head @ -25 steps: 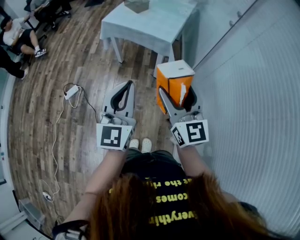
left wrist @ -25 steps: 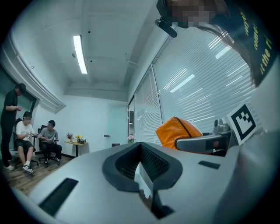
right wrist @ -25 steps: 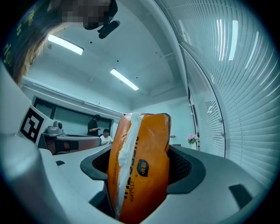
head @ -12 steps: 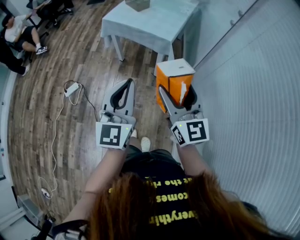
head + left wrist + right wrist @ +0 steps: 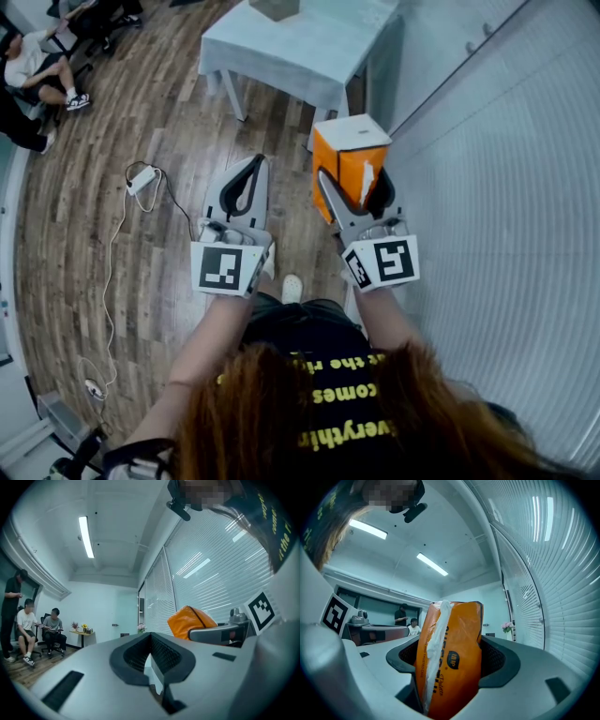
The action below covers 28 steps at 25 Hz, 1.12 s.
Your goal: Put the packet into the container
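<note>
— Wooden plank floor [image 5: 141,112] underfoot; slatted blinds [image 5: 506,187] along the right; a pale desk [image 5: 309,56] stands ahead. Report the load.

— The right gripper [image 5: 356,187] carries the orange packet [image 5: 349,155]; its fingers are clamped on the packet's two broad faces. The right gripper view confirms it; the packet [image 5: 450,663] fills the gap between them, white seam toward the camera.

— Long axis?

— It runs along the fingers and out past their tips, pointing toward the desk; the packet hangs in the air over the floor, short of the desk's near edge.

— The other side?

— The left gripper [image 5: 253,167] is level beside it, apart from the packet; its own view [image 5: 151,656] shows the fingers drawn in to a slit with nothing between them.

— Destination?

— The container [image 5: 275,7], as I judge it, is the box-like thing at the desk's far side; it is cut by the top of the head view, so I cannot confirm an open top.

— Governing relation?

— The container lies ahead of the packet and off to its left, well apart, with most of the desk between. The left gripper stands more nearly in line with it; the right holds the load, so in my judgement the carry falls to the right, forward and leftward, with the packet's long axis then tipped downward.
</note>
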### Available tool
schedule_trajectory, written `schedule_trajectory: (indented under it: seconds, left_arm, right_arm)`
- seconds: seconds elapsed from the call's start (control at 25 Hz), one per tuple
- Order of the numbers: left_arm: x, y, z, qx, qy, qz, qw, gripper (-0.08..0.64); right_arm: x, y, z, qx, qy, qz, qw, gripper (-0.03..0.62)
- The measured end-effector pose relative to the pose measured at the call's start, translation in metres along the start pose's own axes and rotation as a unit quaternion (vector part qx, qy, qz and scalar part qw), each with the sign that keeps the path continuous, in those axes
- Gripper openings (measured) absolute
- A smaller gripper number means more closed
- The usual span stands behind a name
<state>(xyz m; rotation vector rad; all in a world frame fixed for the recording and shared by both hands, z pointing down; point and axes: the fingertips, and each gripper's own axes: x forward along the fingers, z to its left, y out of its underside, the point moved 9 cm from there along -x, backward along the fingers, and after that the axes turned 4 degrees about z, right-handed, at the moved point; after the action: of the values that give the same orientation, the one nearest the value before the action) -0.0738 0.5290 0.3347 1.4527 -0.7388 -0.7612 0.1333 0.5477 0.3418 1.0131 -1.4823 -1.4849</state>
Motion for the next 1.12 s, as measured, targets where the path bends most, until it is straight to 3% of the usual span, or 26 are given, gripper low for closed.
schedule_trajectory:
  seconds: [0.32, 0.6, 1.12]
  left_arm:
    - [0.015, 0.009, 0.023, 0.007, 0.007, -0.01, 0.9999, 0.002]
    - [0.05, -0.005, 0.081, -0.001, 0.011, -0.014, 0.9998, 0.002]
    - [0.087, -0.001, 0.138, -0.006, 0.022, -0.016, 0.9996, 0.002]
  right_arm:
    - [0.024, 0.01, 0.002, 0.002, 0.005, -0.013, 1.0, 0.357]
    - [0.088, -0.007, 0.006, -0.001, 0.011, -0.009, 1.0, 0.357]
    - [0.151, -0.005, 0.006, 0.001, 0.029, -0.009, 1.0, 0.357]
